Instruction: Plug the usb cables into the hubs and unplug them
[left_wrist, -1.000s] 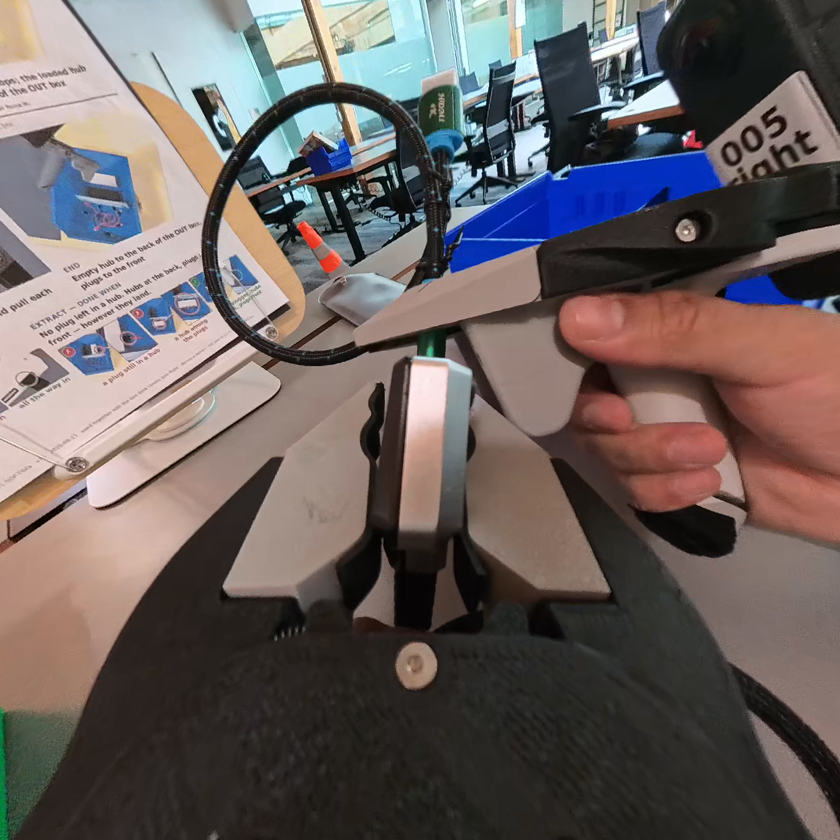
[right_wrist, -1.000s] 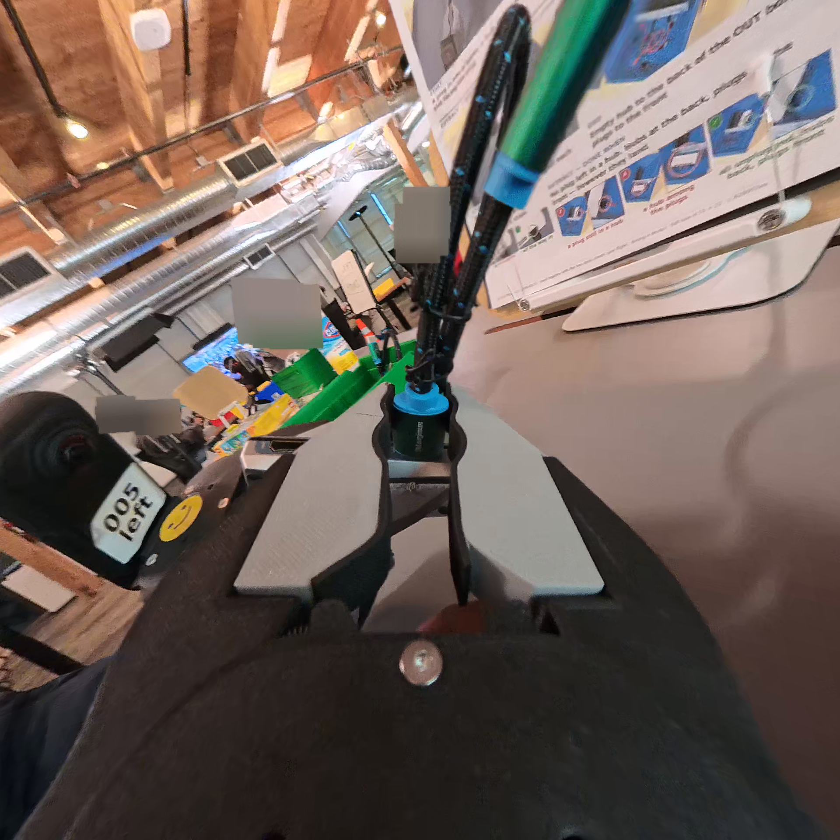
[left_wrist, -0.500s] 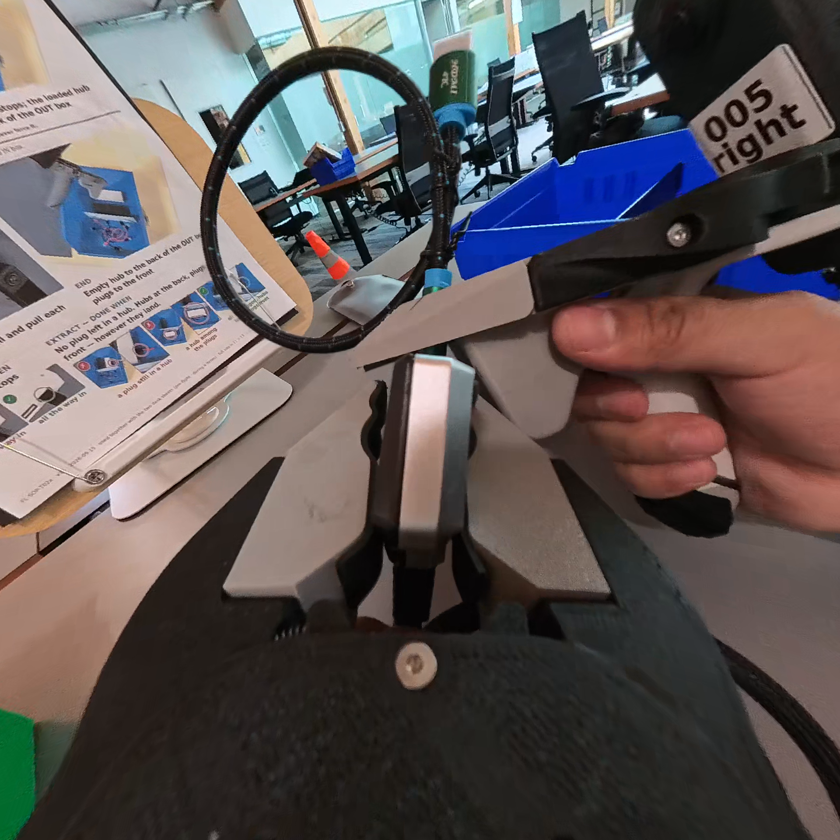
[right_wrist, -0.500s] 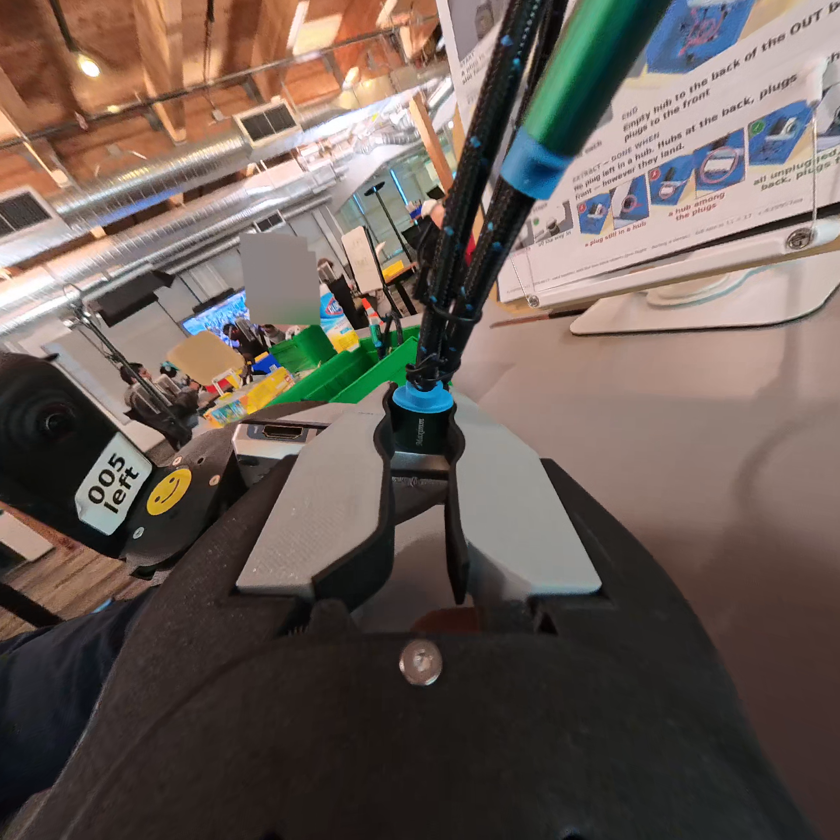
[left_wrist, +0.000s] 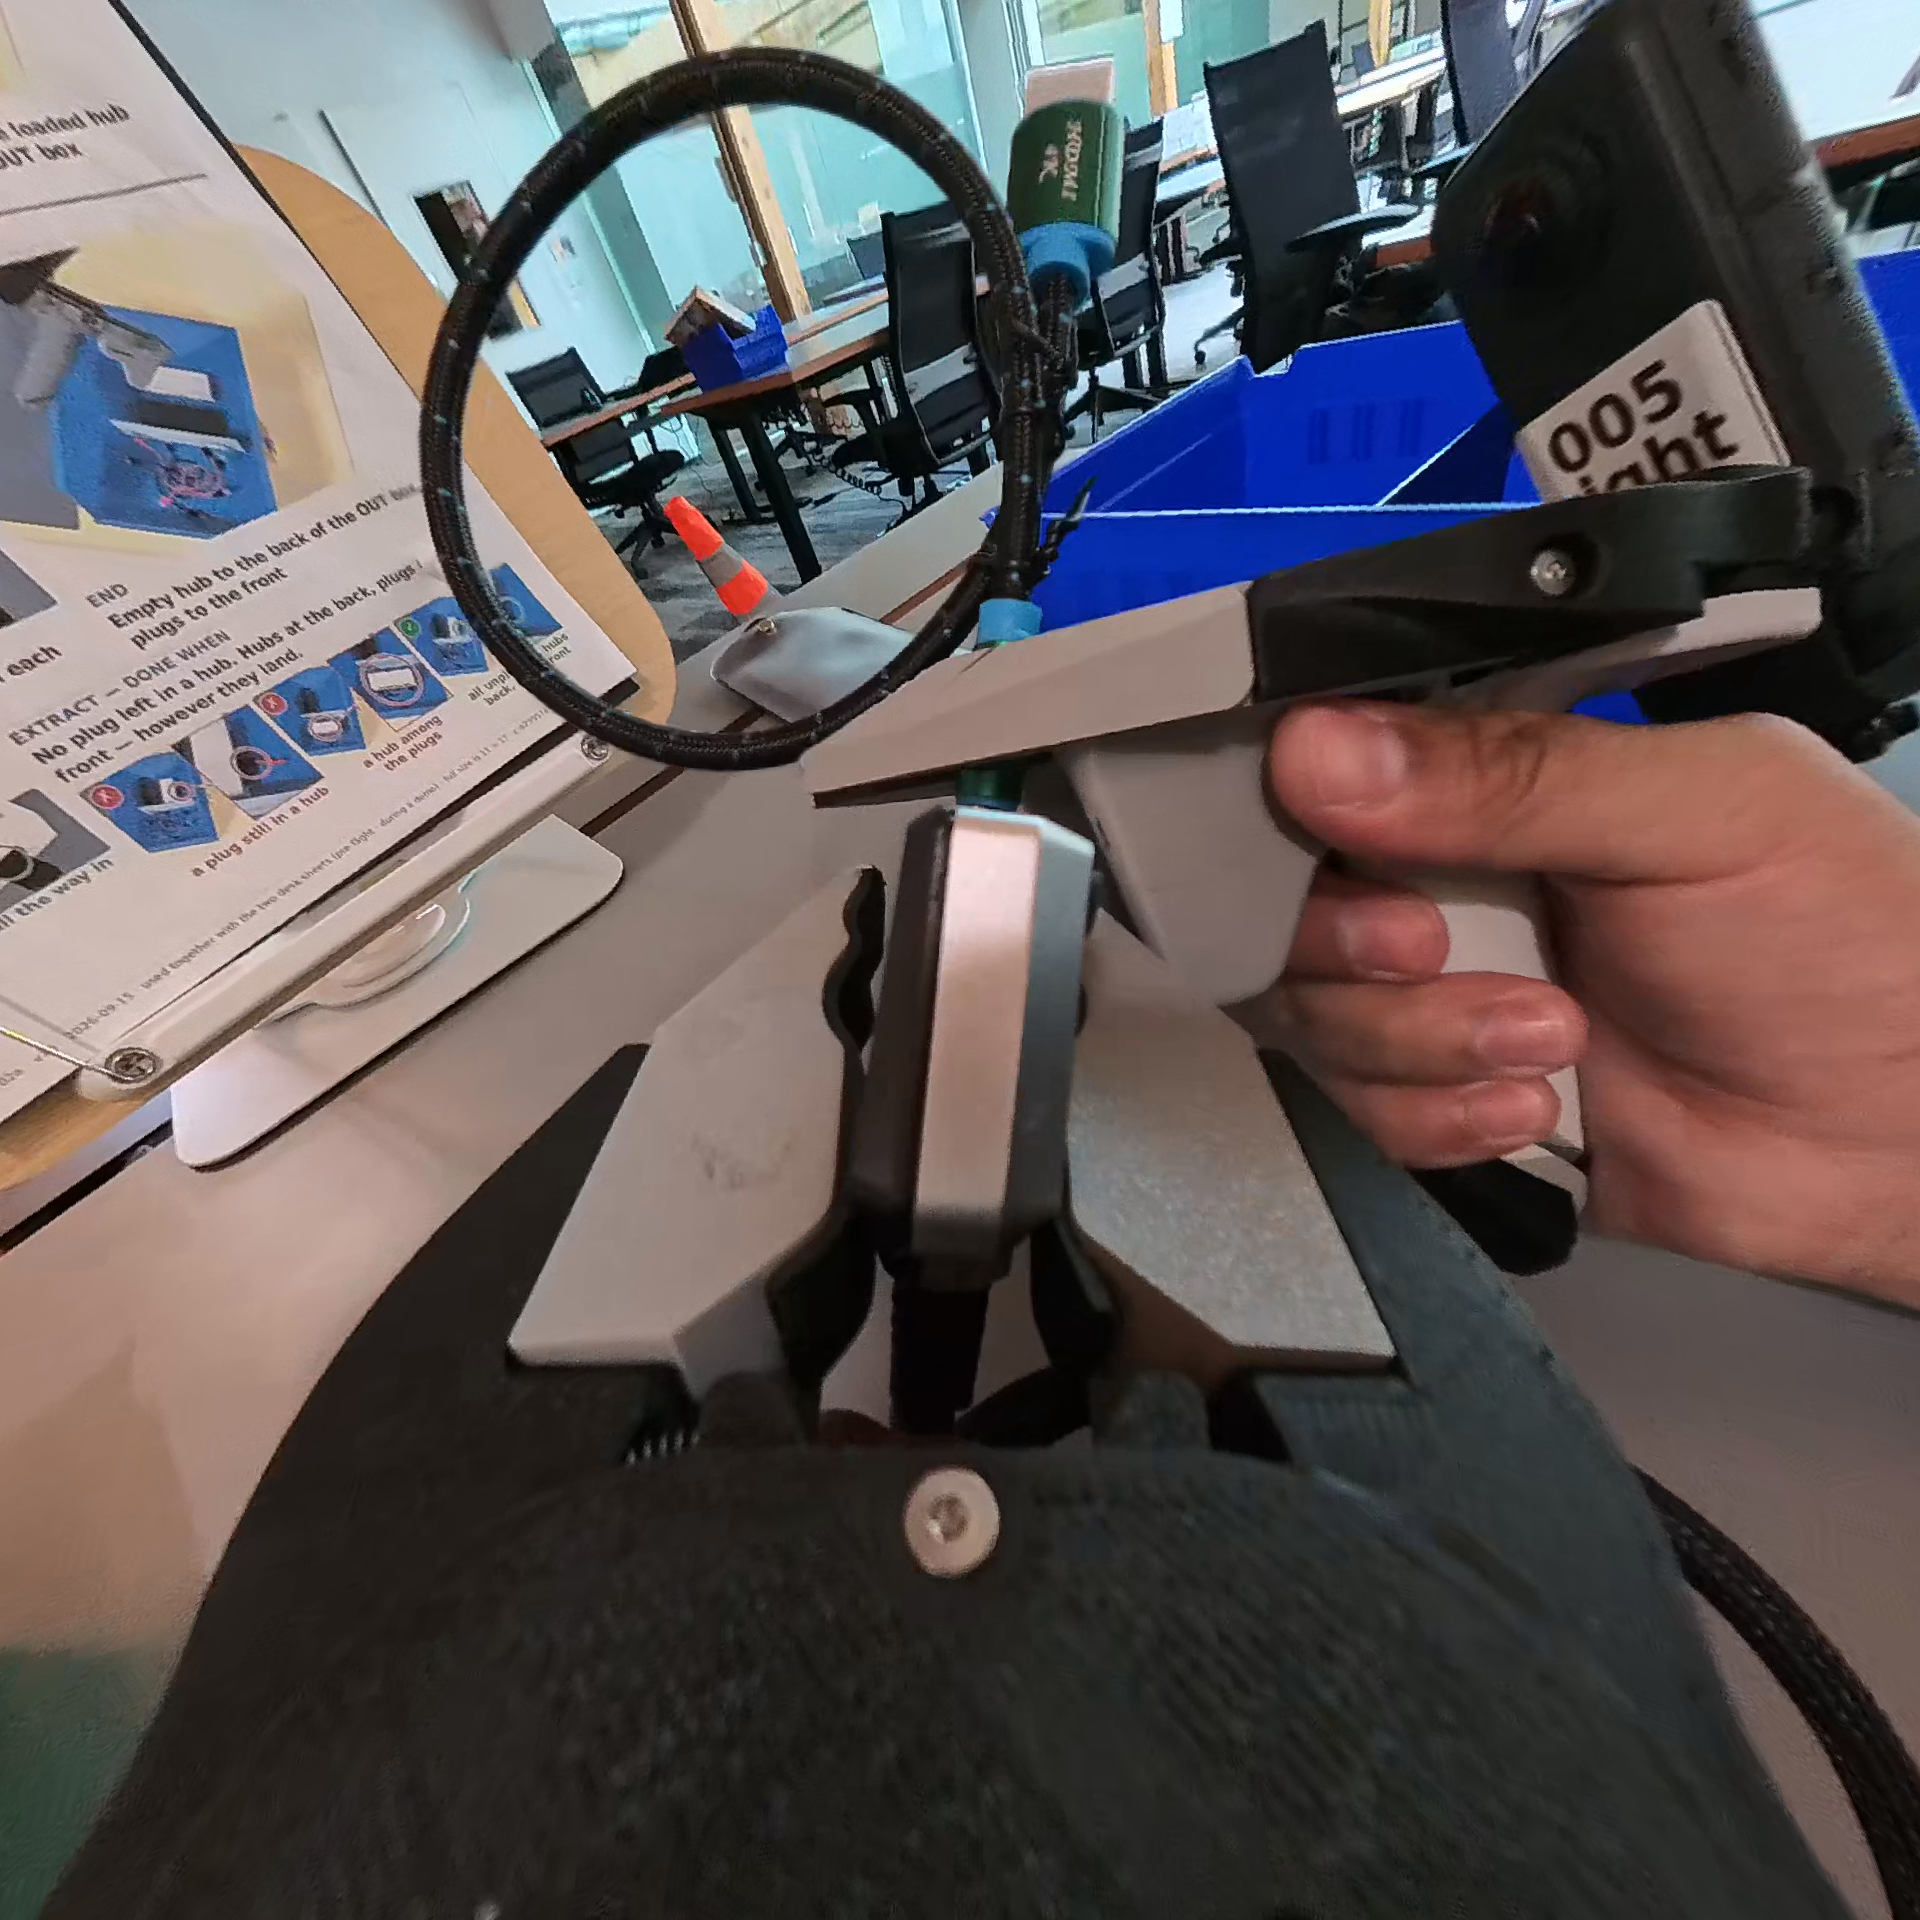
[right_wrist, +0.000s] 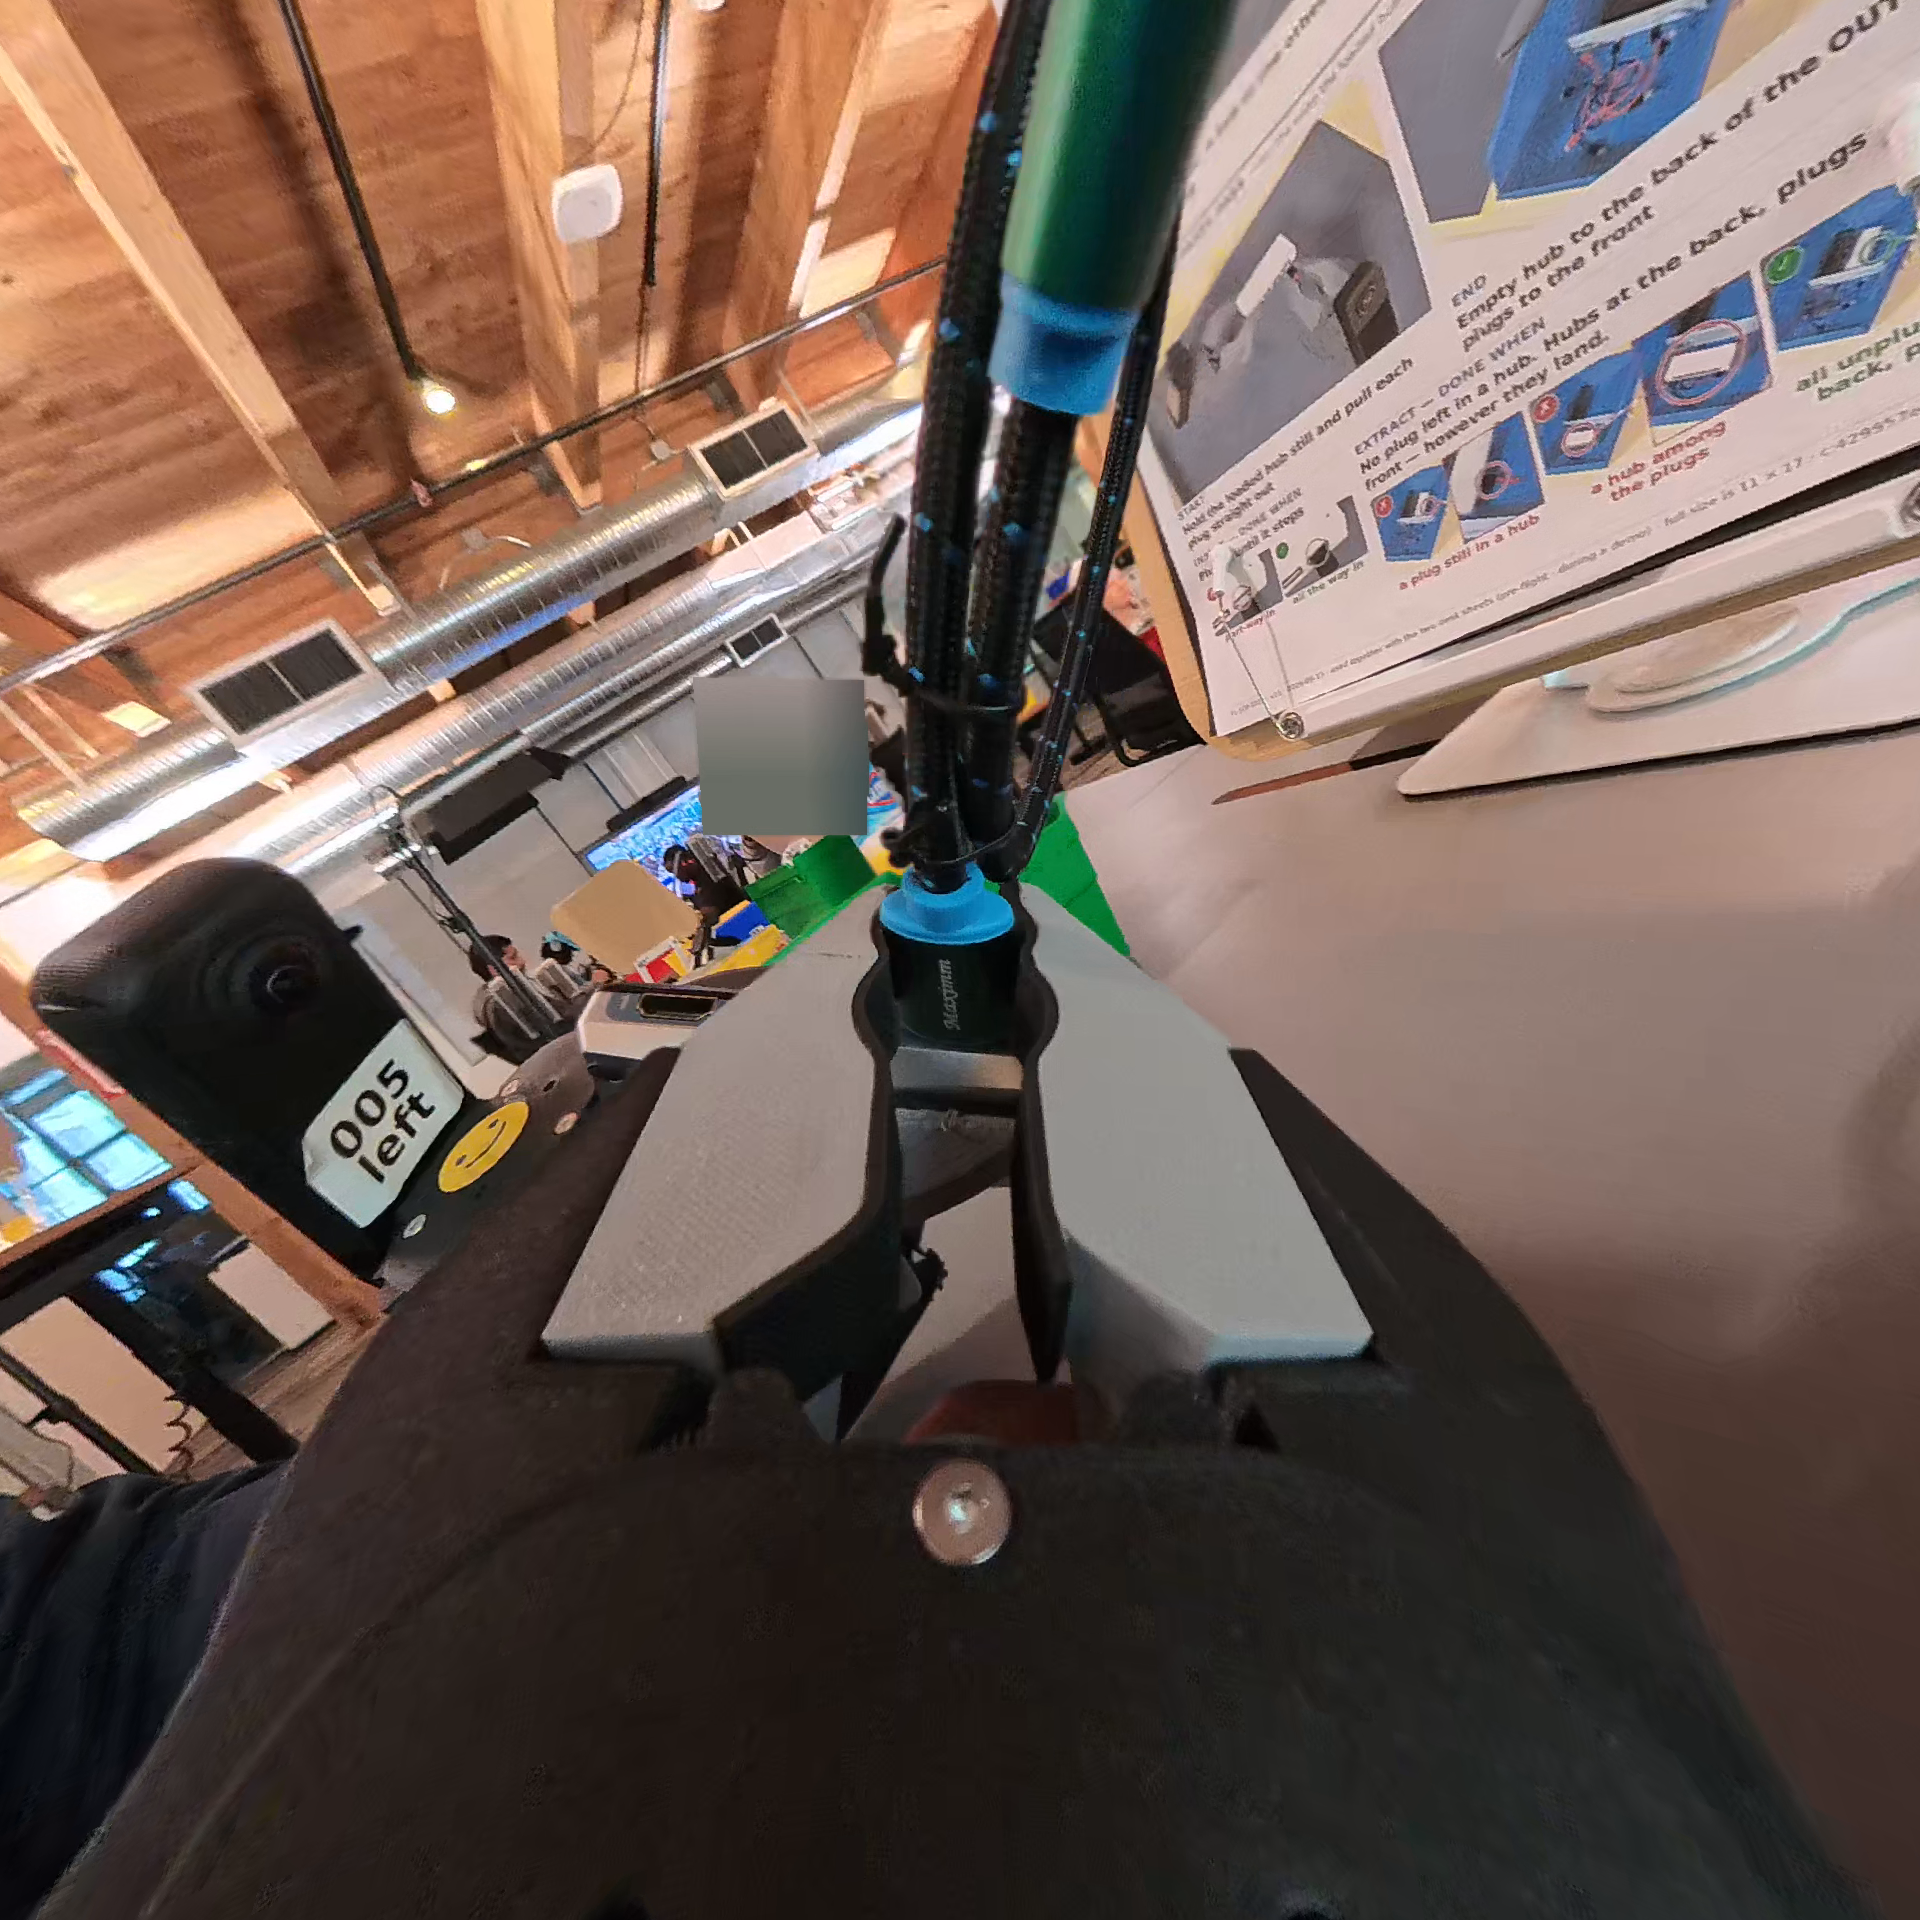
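Note:
My left gripper (left_wrist: 971, 894) is shut on a flat silver-grey hub (left_wrist: 977, 1039), held edge-on between its fingers. My right gripper (left_wrist: 883, 753), held by a hand, reaches in from the right across the hub's far end. It is shut on a dark green plug with a blue collar (right_wrist: 951, 997), whose lower end meets the hub; the joint is hidden. A black braided cable (left_wrist: 447, 416) loops up from that plug to a second green plug (left_wrist: 1065, 171) hanging free. In the right wrist view the hub's end (right_wrist: 665, 1006) and the left gripper's camera (right_wrist: 239, 997) show at left.
A printed instruction sheet on a white stand (left_wrist: 260, 623) stands at left on the grey table (left_wrist: 312, 1195). A blue bin (left_wrist: 1299, 468) sits behind the right gripper. Green bins (right_wrist: 821, 883) lie beyond the table. A grey pouch (left_wrist: 800, 665) lies at the table's far edge. Left and right tips are no more than a few centimetres apart.
Both grippers keep their hold. The right gripper has tilted, its rear end lower in the left wrist view. The cable loop and free plug have swung a little.

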